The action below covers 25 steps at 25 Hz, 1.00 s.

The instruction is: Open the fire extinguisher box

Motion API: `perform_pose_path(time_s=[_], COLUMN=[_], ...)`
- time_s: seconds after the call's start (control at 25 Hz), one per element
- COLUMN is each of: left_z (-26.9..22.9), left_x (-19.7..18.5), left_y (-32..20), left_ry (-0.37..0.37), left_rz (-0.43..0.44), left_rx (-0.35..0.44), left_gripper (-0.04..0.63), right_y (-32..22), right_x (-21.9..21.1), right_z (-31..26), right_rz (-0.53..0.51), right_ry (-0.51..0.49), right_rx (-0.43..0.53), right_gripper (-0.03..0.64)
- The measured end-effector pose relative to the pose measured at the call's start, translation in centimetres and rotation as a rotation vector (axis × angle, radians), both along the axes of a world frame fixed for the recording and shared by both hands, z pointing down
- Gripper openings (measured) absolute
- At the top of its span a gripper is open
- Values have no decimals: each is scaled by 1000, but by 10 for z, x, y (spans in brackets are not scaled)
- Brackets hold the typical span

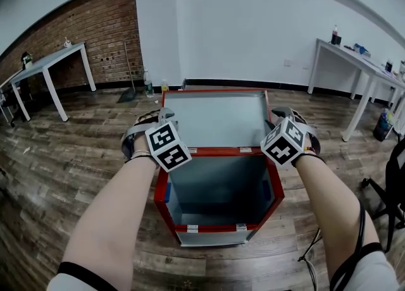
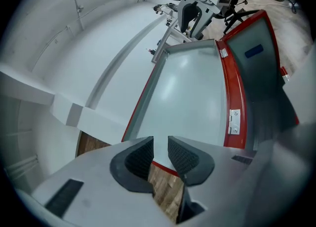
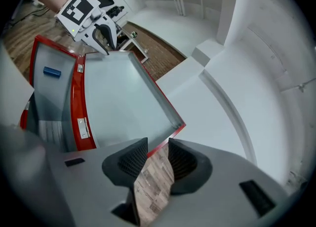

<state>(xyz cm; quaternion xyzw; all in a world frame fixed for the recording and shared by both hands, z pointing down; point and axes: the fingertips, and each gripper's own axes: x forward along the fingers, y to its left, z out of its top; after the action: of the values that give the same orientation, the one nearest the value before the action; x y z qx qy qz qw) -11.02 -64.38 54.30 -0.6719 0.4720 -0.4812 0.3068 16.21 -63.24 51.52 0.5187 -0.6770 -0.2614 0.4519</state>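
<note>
Red box (image 1: 218, 185) open on the wood floor (image 1: 76, 169), just below and between the two grippers, grey inside, with a blue label (image 3: 52, 72) on one inner wall. Its lid (image 1: 215, 119) swung right back on two hinges (image 1: 245, 150), grey inner face up, spread out ahead of both grippers and between them. At the lid's left edge, close to its free corner, the left gripper (image 2: 160, 154): jaws part open, with the thin red rim in the gap between the pads (image 2: 138, 159) and neither pad pressed on it, so nothing held. At the right edge, likewise by the free corner, the right gripper (image 3: 158, 154): jaws a shade wider, rim again in the gap, pads clear of it, no grip. Each gripper in plain sight of the other across the lid, marker cube (image 1: 168, 146) on top. Behind the grippers, two bare forearms (image 1: 111, 220). Further out, to the left of the left gripper, a white table (image 1: 57, 59) against a brick wall (image 1: 82, 24); well ahead, a broom (image 1: 128, 92) and bottles (image 1: 149, 86) at the foot of a white wall (image 1: 253, 24); to the right of the right gripper, a second table (image 1: 354, 62) with small items on it, and a dark chair (image 1: 386, 182) nearer in
</note>
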Motion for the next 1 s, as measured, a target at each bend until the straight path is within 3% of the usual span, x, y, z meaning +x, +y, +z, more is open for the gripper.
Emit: perform_pose_path(time_s=[0.08,0.36,0.56,0.68,0.8,1.0], left_z=[-9,-76,-109,-114,-106,-78], left_x=[4,48,92,102,102,94], left_y=[6,69,162,214,250,280], left_ry=[58,420,601,712,803,932], left_rz=[21,226,439,515,530,454], left_rx=[2,75,112,93,71,36], left_gripper=[87,86,84,80,52,41], right_y=[8,67,133,177,208,242], right_x=[-9,-58,-89,-102,-105,-103], right_z=[-9,-26,-51,-59,-53,-31], right_rz=[-45,-240,-368,-413,-391,-320], right_ry=[-41,-174,-430,-607,-694,-757], right_rx=[14,46,46,41,43,27], right_gripper=[118,71,54,54,54,50])
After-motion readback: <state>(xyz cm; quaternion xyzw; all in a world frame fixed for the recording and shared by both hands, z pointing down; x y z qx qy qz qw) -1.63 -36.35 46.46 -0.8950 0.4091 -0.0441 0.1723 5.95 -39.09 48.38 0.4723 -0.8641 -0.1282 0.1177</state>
